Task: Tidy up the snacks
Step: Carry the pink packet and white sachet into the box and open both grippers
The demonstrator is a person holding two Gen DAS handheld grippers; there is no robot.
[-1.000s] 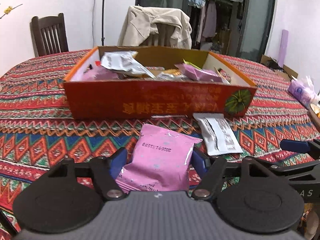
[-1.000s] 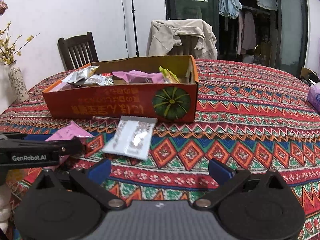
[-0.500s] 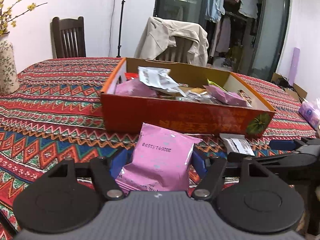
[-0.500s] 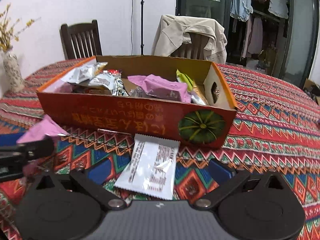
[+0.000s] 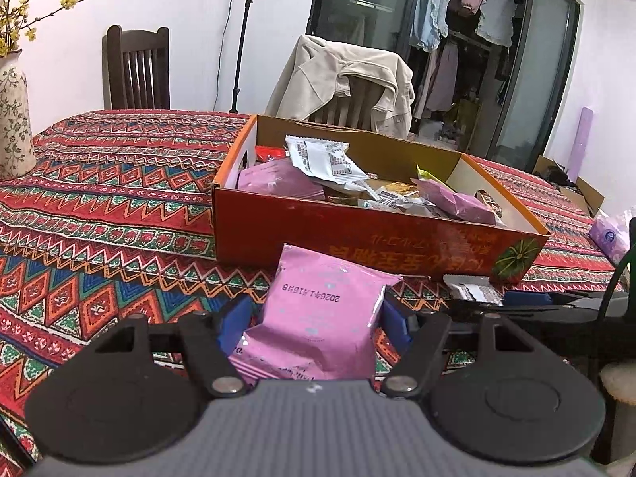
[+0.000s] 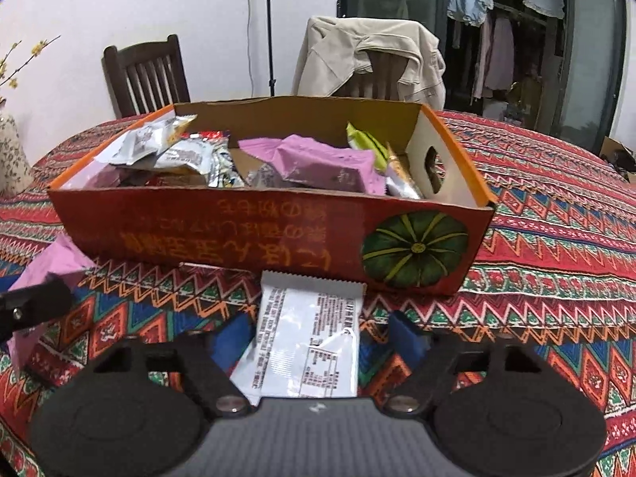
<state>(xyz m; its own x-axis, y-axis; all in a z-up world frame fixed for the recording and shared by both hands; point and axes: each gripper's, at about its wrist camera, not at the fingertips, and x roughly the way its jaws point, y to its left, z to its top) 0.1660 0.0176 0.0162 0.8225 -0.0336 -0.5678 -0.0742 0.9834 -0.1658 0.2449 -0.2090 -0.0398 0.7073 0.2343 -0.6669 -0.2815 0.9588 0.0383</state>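
Nearest in the left wrist view, the left tongs [image 5: 314,320] clamp a pink foil snack packet [image 5: 320,328] between their blue pads, lifted clear of the surface [image 5: 119,206], which wears a red, blue and orange zigzag-patterned cloth. In the right wrist view the right tongs [image 6: 322,336] have just been closing, and a white printed snack sachet [image 6: 306,348] lies between the pads; the left pad is at its edge, while a strip of cloth shows between the sachet and the right pad, so I cannot tell that it is gripped. The sachet's far end reaches the foot of the orange cardboard box with a green pumpkin picture [image 6: 413,254], whose near wall stands directly in front of both tongs. Inside it lie mixed packets: a pink wrapped snack [image 6: 318,163], silver foil packets [image 6: 190,155] and a yellow-green wrapper [image 6: 363,141]. Left of the box, at the surface's edge, stands a floral ceramic vase with yellow blossom twigs [image 5: 14,119]. Beyond are a dark wooden chair [image 6: 147,75], a chair draped with a beige jacket [image 6: 369,59], and clothes hanging behind a glass door [image 5: 465,28]
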